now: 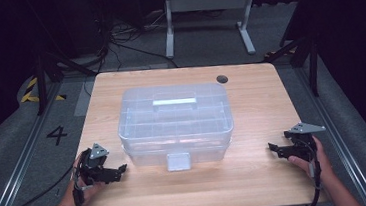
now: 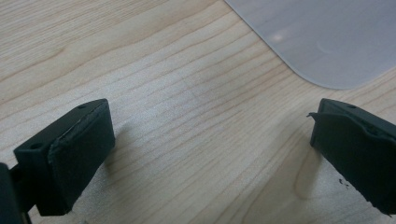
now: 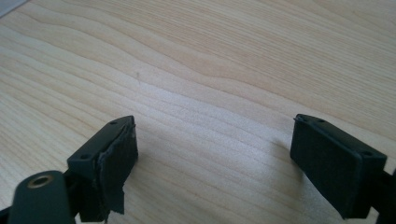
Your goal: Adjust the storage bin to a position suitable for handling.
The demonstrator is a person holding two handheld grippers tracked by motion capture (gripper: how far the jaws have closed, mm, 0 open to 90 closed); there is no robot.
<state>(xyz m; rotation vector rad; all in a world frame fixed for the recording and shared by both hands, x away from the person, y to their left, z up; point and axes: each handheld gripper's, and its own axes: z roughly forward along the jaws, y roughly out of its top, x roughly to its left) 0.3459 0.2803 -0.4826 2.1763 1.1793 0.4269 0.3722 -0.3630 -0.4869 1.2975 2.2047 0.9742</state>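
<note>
A: Tongs first, please. How do yours stand?

B: Left tongs (image 1: 122, 167) gape wide over bare wood, with nothing between the black pads (image 2: 77, 161). Your left hand (image 1: 80, 184) holds them low at the near left of the desk (image 1: 253, 127), tips turned toward the middle. In the left gripper view, a rounded corner of frosted plastic (image 2: 327, 42) lies just beyond the tips, apart from both pads.

A: And the right pair?

B: Right tongs (image 1: 274, 147) are spread just as wide and carry nothing. In the right gripper view you see wood grain alone between the pads (image 3: 334, 163). Your right hand (image 1: 316, 161) keeps them at the near right edge, tips pointing inward, well apart from the box.

A: Where does the box sit?

B: Clear plastic storage box (image 1: 175, 121) stands mid-desk between your two hands, lid on, its flat handle (image 1: 174, 102) lying across the top. Its front latch (image 1: 178, 161) faces you at the near side. The left pair is near its front left corner, not touching it; the right pair is farther off.

A: Anything beyond the desk?

B: A painted number four (image 1: 57, 135) marks the grey floor to the left, and a white frame (image 1: 208, 15) stands behind.
</note>
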